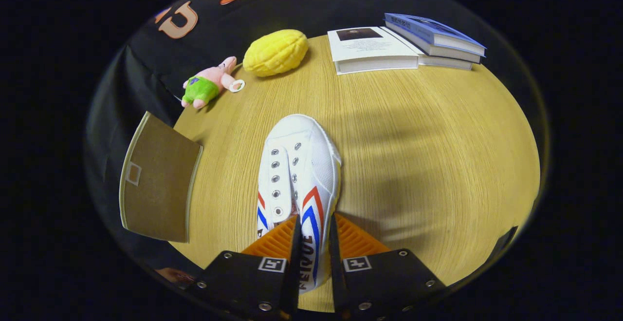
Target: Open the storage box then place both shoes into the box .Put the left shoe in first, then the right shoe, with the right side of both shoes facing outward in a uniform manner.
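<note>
a wooden table (413,165) carries a white shoe (297,165) at centre, books (404,46) at one o'clock, a yellow plush (275,52) and pink toy (209,84) at eleven.

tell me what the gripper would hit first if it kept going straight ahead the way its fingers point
Nothing new soon: the gripper is already shut on the white shoe, toe forward. Beyond the toe lies bare table, then probably the yellow plush, though depth is unclear.

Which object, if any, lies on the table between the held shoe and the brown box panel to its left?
None visible. The gripper is closed on the white shoe's side wall, and bare table separates the shoe from the brown panel. The plush toy lies farther away.
</note>
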`<state>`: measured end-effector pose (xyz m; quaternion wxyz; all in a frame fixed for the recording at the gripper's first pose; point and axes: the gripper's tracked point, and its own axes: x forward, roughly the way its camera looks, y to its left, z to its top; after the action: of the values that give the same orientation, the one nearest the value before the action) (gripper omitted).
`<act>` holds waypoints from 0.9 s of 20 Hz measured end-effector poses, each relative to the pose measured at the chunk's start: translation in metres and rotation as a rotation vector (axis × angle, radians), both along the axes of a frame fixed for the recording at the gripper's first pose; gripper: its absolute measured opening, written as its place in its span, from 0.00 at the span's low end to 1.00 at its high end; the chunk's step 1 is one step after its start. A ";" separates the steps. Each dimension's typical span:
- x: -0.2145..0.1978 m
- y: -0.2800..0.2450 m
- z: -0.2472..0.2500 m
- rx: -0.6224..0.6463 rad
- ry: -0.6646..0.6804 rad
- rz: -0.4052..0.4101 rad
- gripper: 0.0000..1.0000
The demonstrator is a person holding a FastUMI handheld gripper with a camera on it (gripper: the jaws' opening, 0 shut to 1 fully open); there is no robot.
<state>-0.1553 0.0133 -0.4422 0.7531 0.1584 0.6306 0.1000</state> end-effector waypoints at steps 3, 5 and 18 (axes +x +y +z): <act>0.001 0.000 0.005 -0.001 0.009 -0.051 0.10; 0.001 0.003 0.011 0.007 0.026 -0.079 0.07; 0.040 0.085 0.130 0.135 -0.038 -0.030 0.06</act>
<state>-0.1156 0.0983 -0.3123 0.7540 0.2161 0.6057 0.1340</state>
